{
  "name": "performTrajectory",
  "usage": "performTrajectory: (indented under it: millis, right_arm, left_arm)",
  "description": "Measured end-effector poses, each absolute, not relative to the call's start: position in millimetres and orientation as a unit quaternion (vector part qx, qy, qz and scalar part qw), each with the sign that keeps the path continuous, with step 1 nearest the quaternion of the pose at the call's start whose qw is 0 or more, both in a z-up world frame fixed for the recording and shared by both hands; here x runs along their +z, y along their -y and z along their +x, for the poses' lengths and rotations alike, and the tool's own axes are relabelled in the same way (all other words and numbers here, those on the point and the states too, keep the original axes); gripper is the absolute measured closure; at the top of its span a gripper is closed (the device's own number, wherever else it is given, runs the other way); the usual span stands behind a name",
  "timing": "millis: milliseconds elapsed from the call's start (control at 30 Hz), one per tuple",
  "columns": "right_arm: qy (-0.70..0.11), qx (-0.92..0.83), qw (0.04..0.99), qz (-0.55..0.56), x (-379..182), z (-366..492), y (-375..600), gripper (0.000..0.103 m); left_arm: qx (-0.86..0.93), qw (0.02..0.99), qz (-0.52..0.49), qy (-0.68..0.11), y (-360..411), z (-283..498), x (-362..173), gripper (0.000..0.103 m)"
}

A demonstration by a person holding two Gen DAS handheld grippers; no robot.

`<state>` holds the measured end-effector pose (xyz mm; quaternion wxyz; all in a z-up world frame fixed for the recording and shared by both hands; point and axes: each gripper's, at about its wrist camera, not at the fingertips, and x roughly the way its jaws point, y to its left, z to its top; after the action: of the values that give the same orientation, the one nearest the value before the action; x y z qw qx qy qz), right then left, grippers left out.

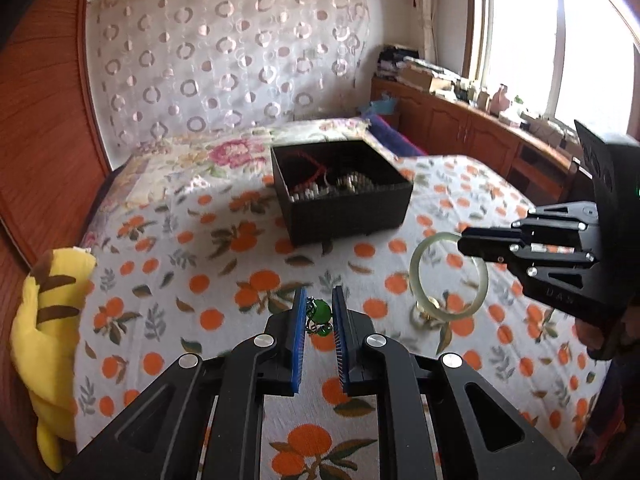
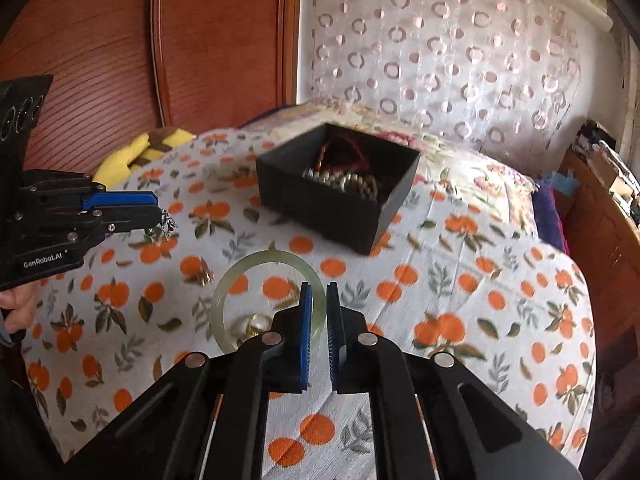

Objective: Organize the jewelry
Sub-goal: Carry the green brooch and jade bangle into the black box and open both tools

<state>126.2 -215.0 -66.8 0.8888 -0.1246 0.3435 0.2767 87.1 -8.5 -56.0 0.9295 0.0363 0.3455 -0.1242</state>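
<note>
A black jewelry box (image 1: 340, 192) sits on the bed and holds red cord, beads and metal pieces; it also shows in the right wrist view (image 2: 336, 188). My left gripper (image 1: 319, 314) is shut on a green bead chain (image 1: 320, 316), which dangles from it in the right wrist view (image 2: 166, 222). My right gripper (image 2: 319, 304) is shut on a pale green bangle (image 2: 240, 280) and holds it above the bedspread; the bangle also shows in the left wrist view (image 1: 444, 276). A small gold piece (image 2: 254, 326) lies on the bed below the bangle.
The bed has an orange-print sheet (image 1: 180, 280). A yellow plush toy (image 1: 48, 340) lies at the left edge. Another small gold item (image 2: 204, 276) lies on the sheet. A wooden cabinet (image 1: 460, 124) with clutter runs under the window at right.
</note>
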Motion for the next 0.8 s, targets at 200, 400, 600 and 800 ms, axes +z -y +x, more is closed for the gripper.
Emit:
performTrajectory:
  millis: [200, 400, 600, 800]
  right_arm:
    - [-0.332, 0.272, 0.895, -0.119, -57.1, 133.4, 214.4, 0.095]
    - [-0.327, 0.270, 0.899, -0.110, -51.3, 148.6, 218.0, 0.095]
    - [-0.320, 0.267, 0.903, -0.106, -45.1, 169.7, 218.5, 0.095]
    - [-0.311, 0.266, 0.907, -0.100, -36.5, 198.4, 216.1, 0.095]
  left_arm:
    - [-0.122, 0.937, 0.035, -0.325, 5.5, 93.2, -34.6, 0.091]
    - [-0.127, 0.938, 0.035, -0.320, 7.9, 101.5, -26.8, 0.091]
    - [-0.131, 0.938, 0.036, -0.319, 12.9, 114.0, -24.0, 0.091]
    - [-0.134, 0.940, 0.040, -0.312, 18.9, 131.9, -14.9, 0.091]
